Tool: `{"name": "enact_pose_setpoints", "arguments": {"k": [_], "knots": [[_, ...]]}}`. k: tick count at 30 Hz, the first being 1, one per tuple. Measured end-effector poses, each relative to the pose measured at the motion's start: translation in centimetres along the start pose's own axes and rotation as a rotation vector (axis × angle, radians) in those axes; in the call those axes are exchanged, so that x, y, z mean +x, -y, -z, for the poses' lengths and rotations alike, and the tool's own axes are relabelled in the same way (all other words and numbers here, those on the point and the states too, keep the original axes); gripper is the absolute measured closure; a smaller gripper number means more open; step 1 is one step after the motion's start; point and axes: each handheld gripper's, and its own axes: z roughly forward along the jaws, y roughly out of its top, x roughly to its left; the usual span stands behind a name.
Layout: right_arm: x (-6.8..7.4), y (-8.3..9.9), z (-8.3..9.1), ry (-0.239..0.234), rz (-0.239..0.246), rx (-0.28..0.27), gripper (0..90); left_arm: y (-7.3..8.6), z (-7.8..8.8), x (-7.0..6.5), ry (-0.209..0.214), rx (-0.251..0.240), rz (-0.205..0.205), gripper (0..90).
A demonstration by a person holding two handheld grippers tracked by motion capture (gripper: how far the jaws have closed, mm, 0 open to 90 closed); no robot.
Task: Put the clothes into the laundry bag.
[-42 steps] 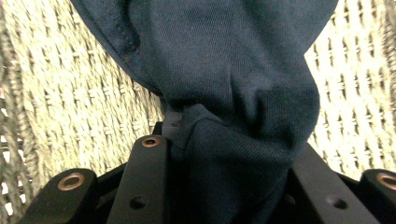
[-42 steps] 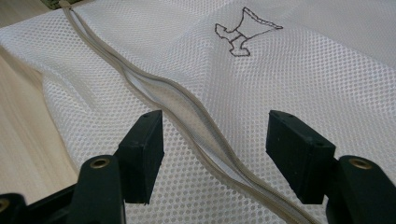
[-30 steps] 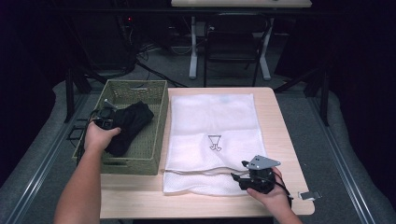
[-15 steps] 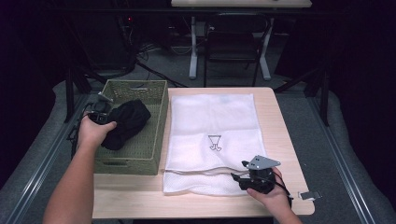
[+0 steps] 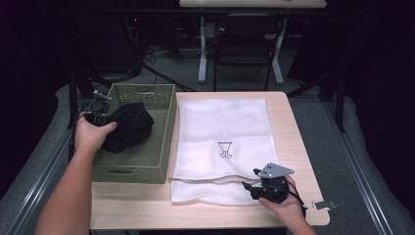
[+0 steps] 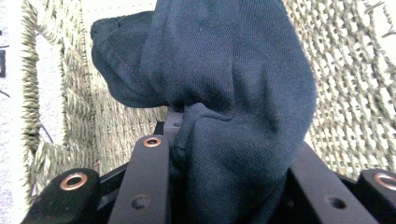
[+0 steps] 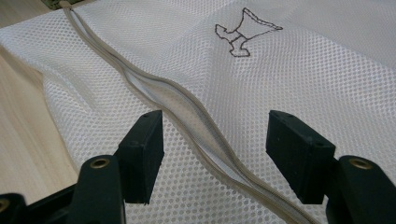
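Above basket (image 5: pixel 147 166) rim, left gripper (image 6: pixel 224 154) fingers clamped on black garment (image 5: pixel 128 125); right gripper (image 7: pixel 215 140) fingers apart (astride mesh bag (image 5: pixel 230 122) zipper).

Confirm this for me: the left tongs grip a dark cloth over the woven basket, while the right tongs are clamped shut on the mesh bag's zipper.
One part is wrong. The right tongs are not clamped: in the right gripper view their jaws stand open, apart on either side of the zipper of the mesh bag. The left tongs do grip the dark cloth over the woven basket.
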Motion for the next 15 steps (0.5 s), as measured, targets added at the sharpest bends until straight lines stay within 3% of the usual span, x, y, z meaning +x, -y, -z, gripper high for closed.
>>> {"name": "enact_pose_setpoints", "arguments": {"k": [9,15], "knots": [[0.0,0.0,0.0,0.000,0.003,0.000,36.9,-0.3,1.4,-0.3,0.002,-0.040,0.003,69.4],[0.0,0.0,0.0,-0.001,0.003,0.000,36.9,-0.5,2.1,-0.5,0.001,-0.045,-0.017,69.4]]}}
